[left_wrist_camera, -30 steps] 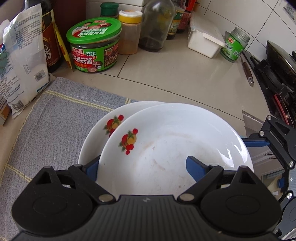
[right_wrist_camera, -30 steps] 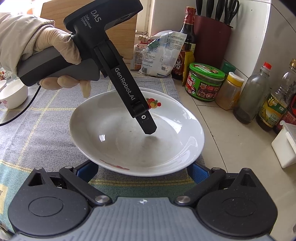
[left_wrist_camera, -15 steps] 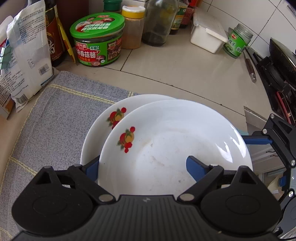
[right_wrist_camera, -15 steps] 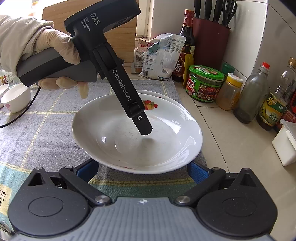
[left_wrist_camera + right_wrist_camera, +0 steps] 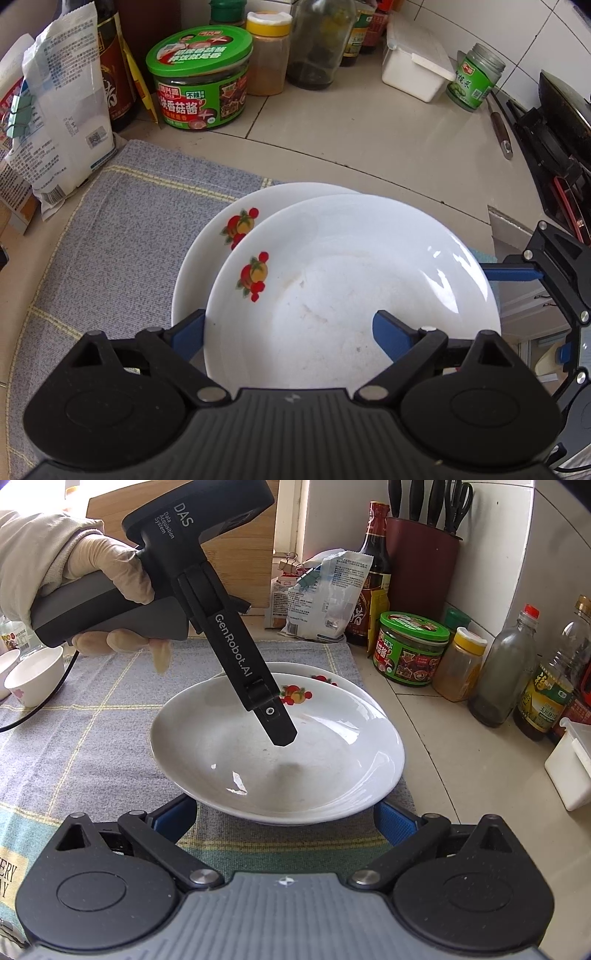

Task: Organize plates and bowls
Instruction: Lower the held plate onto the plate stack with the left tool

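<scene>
- White little bowl point(image 5: 33, 675), far left on the cloth, well apart from the plates. Not in reach of either claw.
- Grey woven cloth point(image 5: 110, 240), under both plates. Soft; should stop them sliding.
- Left claw point(image 5: 290, 332), in a gloved hand point(image 5: 107, 576), pointing steeply down. Jaws spread and just been opening. Near rim of the top plate between them: one finger inside the well, the other outside the rim. Neither pad pressing, as far as I can see.
- Top plate point(image 5: 351, 258), glazed white with a fruit print, lying on the lower plate but shifted off-centre toward me. Stiff, smooth, likely slippery and breakable. Best hold, I judge: the rim, one pad above and one below, gripped firmly and lifted level.
- Lower plate point(image 5: 207, 258), same pattern, flat on the cloth, only its far crescent showing.
- Right claw point(image 5: 284, 819), low by the near edge of the plates. Fingers wide apart, pinching nothing.
- Green-lidded jar point(image 5: 199, 81), behind on the counter, clear of the work.
</scene>
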{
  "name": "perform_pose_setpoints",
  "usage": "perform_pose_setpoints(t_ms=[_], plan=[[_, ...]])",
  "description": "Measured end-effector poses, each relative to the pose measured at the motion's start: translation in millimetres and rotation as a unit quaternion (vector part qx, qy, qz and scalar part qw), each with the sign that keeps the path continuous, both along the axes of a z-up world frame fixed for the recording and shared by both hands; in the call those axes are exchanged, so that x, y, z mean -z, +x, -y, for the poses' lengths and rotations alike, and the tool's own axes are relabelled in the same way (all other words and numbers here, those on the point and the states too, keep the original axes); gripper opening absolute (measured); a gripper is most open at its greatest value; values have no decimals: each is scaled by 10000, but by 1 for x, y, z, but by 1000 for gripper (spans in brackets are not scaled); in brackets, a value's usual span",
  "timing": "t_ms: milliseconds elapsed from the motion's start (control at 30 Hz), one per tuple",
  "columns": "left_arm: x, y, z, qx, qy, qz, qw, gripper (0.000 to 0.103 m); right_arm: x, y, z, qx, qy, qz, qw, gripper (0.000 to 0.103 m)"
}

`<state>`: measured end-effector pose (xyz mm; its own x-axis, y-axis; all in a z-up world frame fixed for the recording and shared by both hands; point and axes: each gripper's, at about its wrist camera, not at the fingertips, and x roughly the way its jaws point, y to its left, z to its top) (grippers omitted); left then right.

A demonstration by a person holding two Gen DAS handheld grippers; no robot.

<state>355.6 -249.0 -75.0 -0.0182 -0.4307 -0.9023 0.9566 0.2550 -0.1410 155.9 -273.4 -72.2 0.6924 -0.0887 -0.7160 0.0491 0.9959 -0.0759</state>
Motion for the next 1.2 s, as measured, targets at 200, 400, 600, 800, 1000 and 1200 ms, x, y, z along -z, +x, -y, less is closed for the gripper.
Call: perform_pose_setpoints(t_ms=[200,400,600,800,1000,1200], plan=[[-4,-1,-3,-2,3,60,10000,94,-1,0,1,8,9,12,10000,103],[-6,-3,-6,-3,-27,92,10000,94,-2,-2,1,22,8,21,10000,103],[-10,-4,-11,-50,-50,155,9999,94,-3,-3,0,34,-39,43,10000,103],[-13,-3,-19,-107,-69,181,9998,95,-3,-1,-3,-27,-43,7,10000,103],[-14,-3,-23,-133,-65,249,9996,98,-1,-1,-5,-56,-44,-67,10000,103],[-28,-11,-29,-37,-439,303,9986,99,-1,-2,-2,47,-11,-83,10000,103]])
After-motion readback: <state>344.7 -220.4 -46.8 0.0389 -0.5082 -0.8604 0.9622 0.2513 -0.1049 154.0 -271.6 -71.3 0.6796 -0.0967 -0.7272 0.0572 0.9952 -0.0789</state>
